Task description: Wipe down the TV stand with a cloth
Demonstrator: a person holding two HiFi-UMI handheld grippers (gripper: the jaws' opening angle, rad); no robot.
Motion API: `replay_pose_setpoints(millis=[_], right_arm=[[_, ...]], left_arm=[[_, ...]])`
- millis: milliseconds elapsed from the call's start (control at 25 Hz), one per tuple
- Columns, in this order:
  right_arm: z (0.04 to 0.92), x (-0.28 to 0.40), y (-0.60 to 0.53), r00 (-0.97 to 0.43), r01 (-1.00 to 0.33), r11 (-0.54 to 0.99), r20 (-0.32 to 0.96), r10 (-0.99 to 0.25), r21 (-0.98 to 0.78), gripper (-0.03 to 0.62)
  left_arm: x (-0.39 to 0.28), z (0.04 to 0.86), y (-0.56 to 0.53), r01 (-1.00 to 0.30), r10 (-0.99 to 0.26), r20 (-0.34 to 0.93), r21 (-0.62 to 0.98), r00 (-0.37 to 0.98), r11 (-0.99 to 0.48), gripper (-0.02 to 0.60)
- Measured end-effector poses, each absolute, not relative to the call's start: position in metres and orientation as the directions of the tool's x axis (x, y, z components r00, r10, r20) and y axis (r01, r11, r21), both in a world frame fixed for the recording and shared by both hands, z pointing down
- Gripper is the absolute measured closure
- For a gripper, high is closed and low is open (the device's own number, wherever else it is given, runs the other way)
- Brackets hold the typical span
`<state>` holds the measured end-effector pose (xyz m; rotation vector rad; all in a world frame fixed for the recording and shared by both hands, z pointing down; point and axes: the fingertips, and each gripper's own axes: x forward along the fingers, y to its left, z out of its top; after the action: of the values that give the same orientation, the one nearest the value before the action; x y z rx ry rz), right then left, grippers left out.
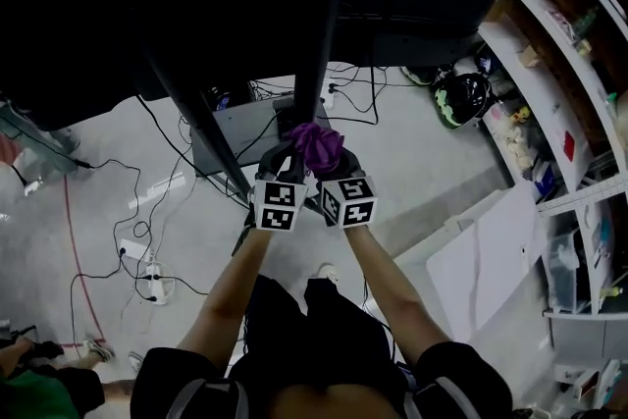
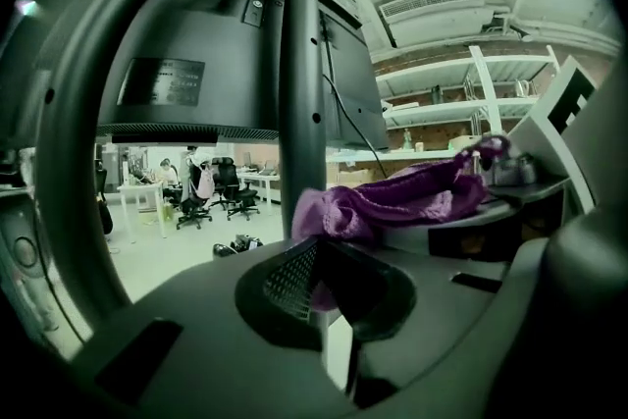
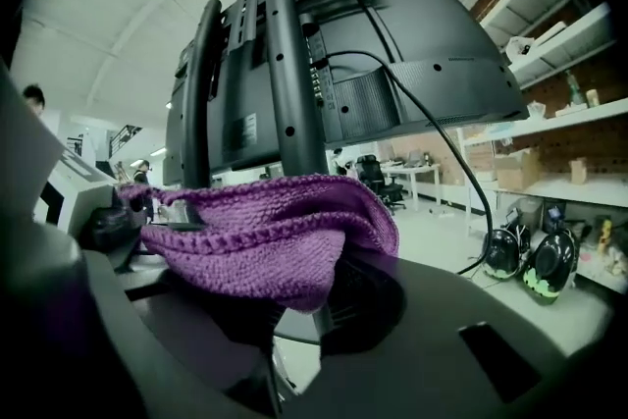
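cloth: purple cloth (image 1: 316,147) bunched against the TV stand pole (image 1: 316,54), held between both grippers.
left gripper (image 2: 316,255): fingers clamped on the cloth's edge.
right gripper (image 3: 319,294): fingers clamped on the cloth, which drapes over them.

Your cloth (image 3: 265,235): purple knit, rough, ribbed, matt | TV stand post (image 3: 294,74): black metal, smooth, satin | your right gripper (image 3: 319,309) shell: smooth matt plastic | floor (image 1: 412,172): pale, smooth, faint sheen

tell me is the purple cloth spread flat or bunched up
Bunched up: the purple cloth lies in thick folded layers, and the head view shows it as a small wad.
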<state>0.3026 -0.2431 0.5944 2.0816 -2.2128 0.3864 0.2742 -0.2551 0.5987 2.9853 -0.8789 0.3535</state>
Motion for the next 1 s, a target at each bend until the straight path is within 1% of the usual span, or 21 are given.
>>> replay_pose_setpoints(millis=[280, 440, 560, 760, 880, 1000], right_arm=[[0.556, 0.268, -0.173, -0.130, -0.991, 0.123, 0.130, -0.983, -0.056, 0.530], [0.528, 0.253, -0.132, -0.161, -0.986, 0.158, 0.075, -0.984, -0.045, 0.530], [0.513, 0.247, -0.109, -0.188, -0.981, 0.185, 0.045, -0.981, -0.051, 0.530], [0.500, 0.253, -0.087, -0.198, -0.973, 0.195, 0.017, -0.980, -0.123, 0.530], [0.500, 0.266, -0.085, -0.181, -0.976, 0.176, 0.024, -0.983, -0.131, 0.530], [0.504, 0.282, -0.084, -0.150, -0.979, 0.140, 0.058, -0.987, -0.147, 0.530]], left_arm=[[0.246, 0.564, -0.186, -0.574, -0.582, 0.109, -0.101, 0.806, -0.813, 0.575], [0.228, 0.530, -0.145, -0.609, -0.617, 0.079, -0.105, 0.783, -0.787, 0.575], [0.221, 0.515, -0.124, -0.612, -0.620, 0.072, -0.104, 0.781, -0.784, 0.575], [0.218, 0.515, -0.105, -0.634, -0.636, 0.093, -0.061, 0.766, -0.771, 0.575], [0.220, 0.520, -0.104, -0.647, -0.648, 0.103, -0.047, 0.754, -0.761, 0.575], [0.220, 0.527, -0.109, -0.659, -0.658, 0.107, -0.032, 0.745, -0.751, 0.575]])
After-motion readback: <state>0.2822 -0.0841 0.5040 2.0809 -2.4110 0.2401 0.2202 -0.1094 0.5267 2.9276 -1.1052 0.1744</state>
